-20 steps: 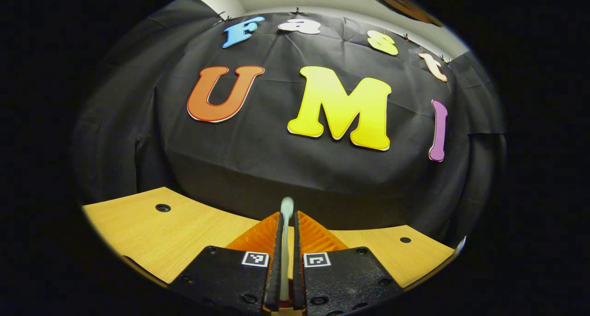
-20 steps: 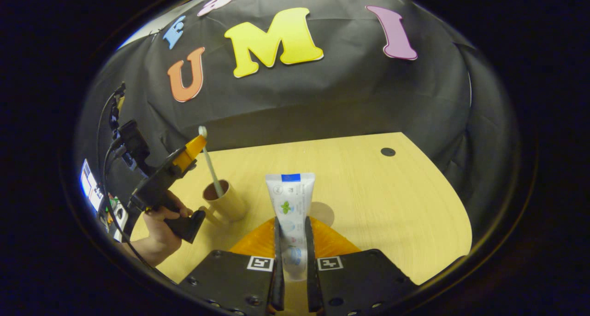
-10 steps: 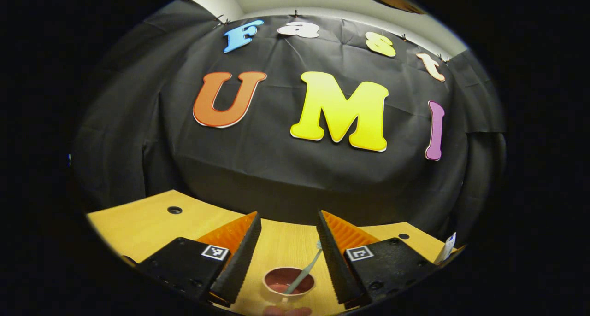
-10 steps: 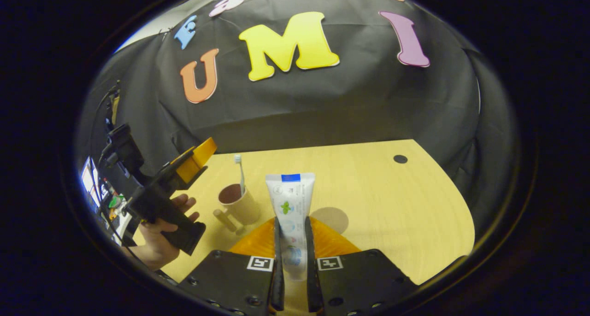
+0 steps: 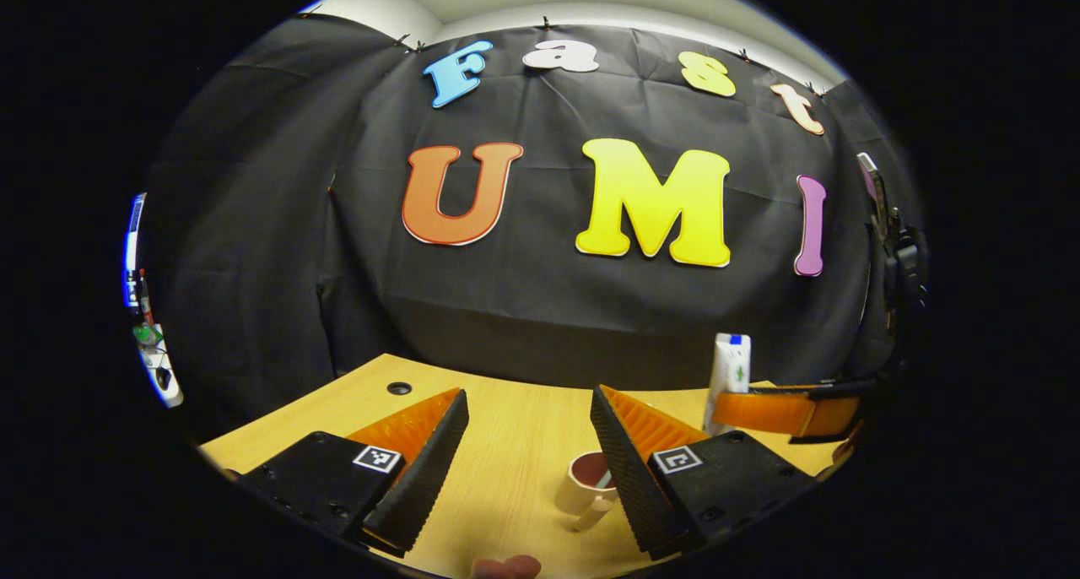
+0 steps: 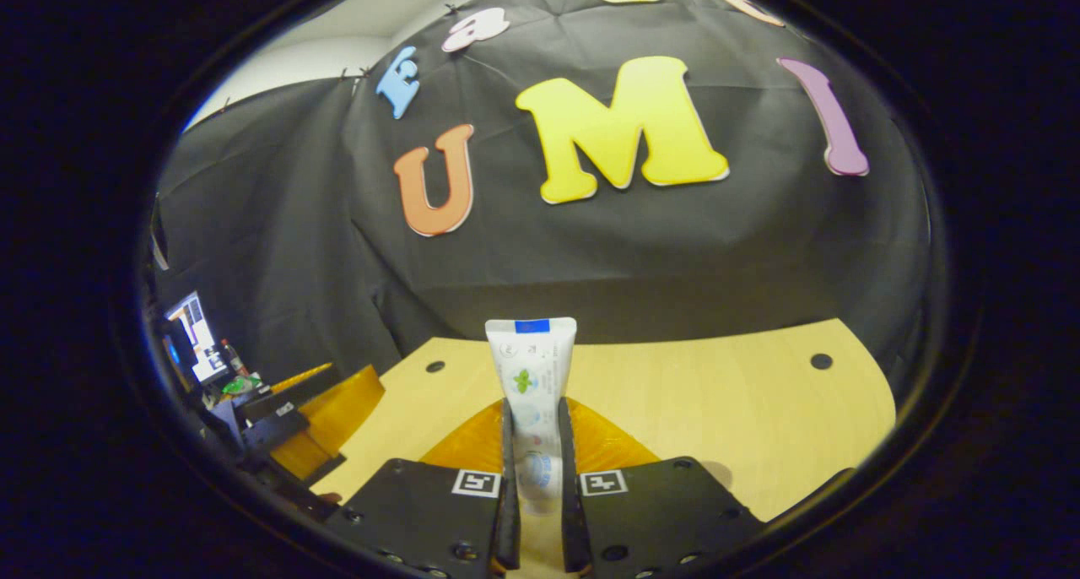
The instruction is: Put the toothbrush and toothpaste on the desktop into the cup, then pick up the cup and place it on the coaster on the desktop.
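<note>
Light wood desktop [image 5: 515,444]; cup [image 5: 582,488] standing on it.

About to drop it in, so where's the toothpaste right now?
The toothpaste stands upright, clamped in the right hand-held gripper above the desktop.

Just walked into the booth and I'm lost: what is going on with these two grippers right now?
A person is working a gripper in each hand over a wooden desk. The right gripper is shut on an upright toothpaste tube, held above the desk. The left gripper is open and holds nothing. Just beyond its fingers, the cup stands on the desk with the toothbrush inside. The toothpaste is not yet in the cup.
</note>
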Action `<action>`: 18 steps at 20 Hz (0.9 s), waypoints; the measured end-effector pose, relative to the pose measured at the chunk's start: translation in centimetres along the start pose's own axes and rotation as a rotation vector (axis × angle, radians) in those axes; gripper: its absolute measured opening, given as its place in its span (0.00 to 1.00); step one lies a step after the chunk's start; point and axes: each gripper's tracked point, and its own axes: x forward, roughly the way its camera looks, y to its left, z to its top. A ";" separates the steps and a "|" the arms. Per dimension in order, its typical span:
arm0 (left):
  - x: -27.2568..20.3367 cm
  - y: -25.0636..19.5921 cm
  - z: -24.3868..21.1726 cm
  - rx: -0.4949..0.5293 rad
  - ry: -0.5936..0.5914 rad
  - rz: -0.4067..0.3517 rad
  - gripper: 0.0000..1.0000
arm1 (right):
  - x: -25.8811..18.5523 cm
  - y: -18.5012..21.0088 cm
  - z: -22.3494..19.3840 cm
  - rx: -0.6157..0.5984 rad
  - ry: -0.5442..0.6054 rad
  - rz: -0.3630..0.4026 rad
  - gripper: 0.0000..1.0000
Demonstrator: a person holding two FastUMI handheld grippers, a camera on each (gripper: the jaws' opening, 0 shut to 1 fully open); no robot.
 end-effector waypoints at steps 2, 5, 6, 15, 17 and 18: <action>-0.8 1.7 0.0 0.008 0.006 0.026 0.92 | 2.2 2.1 0.9 -0.018 -0.041 0.046 0.19; -1.6 4.3 -1.0 0.004 0.024 0.077 0.93 | 5.1 3.8 1.0 -0.072 -0.095 0.084 0.19; -1.7 5.0 -1.3 0.002 0.030 0.092 0.93 | 6.0 4.0 0.7 -0.079 -0.101 0.088 0.19; -1.8 6.2 -4.0 0.009 0.101 0.123 0.92 | 10.1 3.1 -4.2 -0.104 -0.072 0.041 0.20; -1.6 5.9 -4.2 0.010 0.107 0.115 0.92 | 9.9 2.8 -5.3 -0.092 -0.053 0.040 0.28; -1.5 5.7 -4.3 0.012 0.107 0.109 0.92 | 9.5 2.8 -5.0 -0.085 -0.067 0.042 0.30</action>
